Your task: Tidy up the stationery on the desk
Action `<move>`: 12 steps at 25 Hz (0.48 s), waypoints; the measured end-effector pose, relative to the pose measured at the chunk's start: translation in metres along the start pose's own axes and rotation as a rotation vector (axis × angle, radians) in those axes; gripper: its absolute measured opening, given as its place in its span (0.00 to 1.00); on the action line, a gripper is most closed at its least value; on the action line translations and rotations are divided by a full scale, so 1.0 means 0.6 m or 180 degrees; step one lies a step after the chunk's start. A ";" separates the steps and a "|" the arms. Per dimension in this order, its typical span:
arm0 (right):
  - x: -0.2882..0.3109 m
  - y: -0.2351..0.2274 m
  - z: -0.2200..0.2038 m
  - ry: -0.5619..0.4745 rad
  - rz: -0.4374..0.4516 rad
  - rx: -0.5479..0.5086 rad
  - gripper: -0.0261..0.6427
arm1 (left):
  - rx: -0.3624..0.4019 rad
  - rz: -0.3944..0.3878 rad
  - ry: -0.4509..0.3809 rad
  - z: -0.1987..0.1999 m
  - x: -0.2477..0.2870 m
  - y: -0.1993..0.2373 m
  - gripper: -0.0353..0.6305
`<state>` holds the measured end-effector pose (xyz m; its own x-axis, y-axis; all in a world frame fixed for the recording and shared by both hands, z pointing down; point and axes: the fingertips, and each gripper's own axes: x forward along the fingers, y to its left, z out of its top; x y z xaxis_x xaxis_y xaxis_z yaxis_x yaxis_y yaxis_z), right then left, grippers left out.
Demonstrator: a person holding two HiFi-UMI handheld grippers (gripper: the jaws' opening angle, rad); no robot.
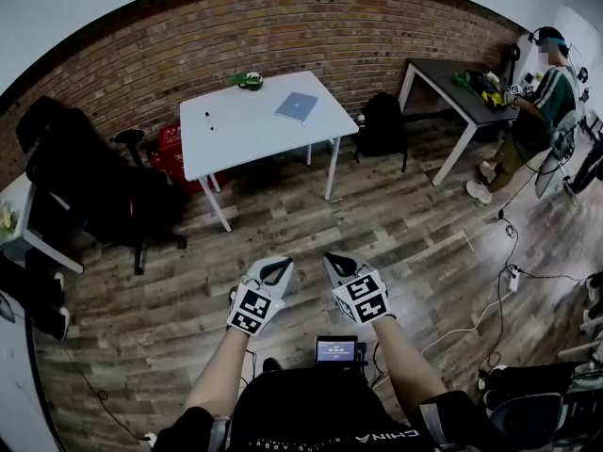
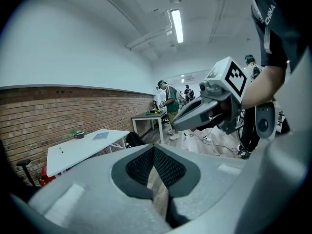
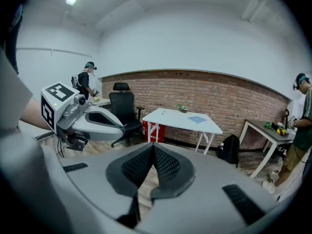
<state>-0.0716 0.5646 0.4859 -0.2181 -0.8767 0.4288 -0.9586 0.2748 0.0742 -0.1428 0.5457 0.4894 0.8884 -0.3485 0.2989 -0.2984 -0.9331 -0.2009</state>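
Far at the left edge of the head view, a second white desk (image 1: 23, 199) is cut off by the frame, and what stands on it cannot be made out. Beside it a black office chair (image 1: 99, 186) hides part of a red crate (image 1: 172, 147), which sits on the wooden floor (image 1: 396, 224) under the left end of the main white desk (image 1: 245, 137). That desk stands before the brick wall (image 1: 311, 26), well apart from both grippers.

Towards its left lies a small dark thing (image 1: 208, 119), too small to identify. At the far edge a green-and-dark thing (image 1: 249, 80) is hard to make out; the left gripper view shows it only as low and round. To the right of these a blue notebook (image 1: 297, 106) lies flat and closed near the desk's right end, apart from the other two.

Further right a black backpack (image 1: 382, 125) stands on the floor. Beyond it is a dark desk (image 1: 443, 75) whose bright clutter is partly covered by a person (image 1: 542, 102).

Low in the picture, the left gripper (image 1: 274, 271) and right gripper (image 1: 336, 269) are held side by side above the floor, near each other but not touching. Each has its jaws closed pad to pad with nothing between them.
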 end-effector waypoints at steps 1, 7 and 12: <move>0.000 0.001 0.000 -0.0009 0.0007 0.0005 0.05 | -0.0001 -0.0007 0.0003 -0.001 0.000 -0.001 0.06; -0.001 0.003 -0.008 -0.0023 0.0045 0.0046 0.05 | -0.0001 -0.0022 -0.0009 -0.004 0.003 -0.011 0.06; -0.001 -0.001 -0.014 0.0009 0.0045 0.0050 0.05 | -0.0032 -0.0019 -0.0006 -0.006 0.004 -0.011 0.06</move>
<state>-0.0693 0.5682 0.4934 -0.2310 -0.8717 0.4322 -0.9582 0.2808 0.0542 -0.1400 0.5507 0.4947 0.8908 -0.3427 0.2984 -0.2965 -0.9360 -0.1899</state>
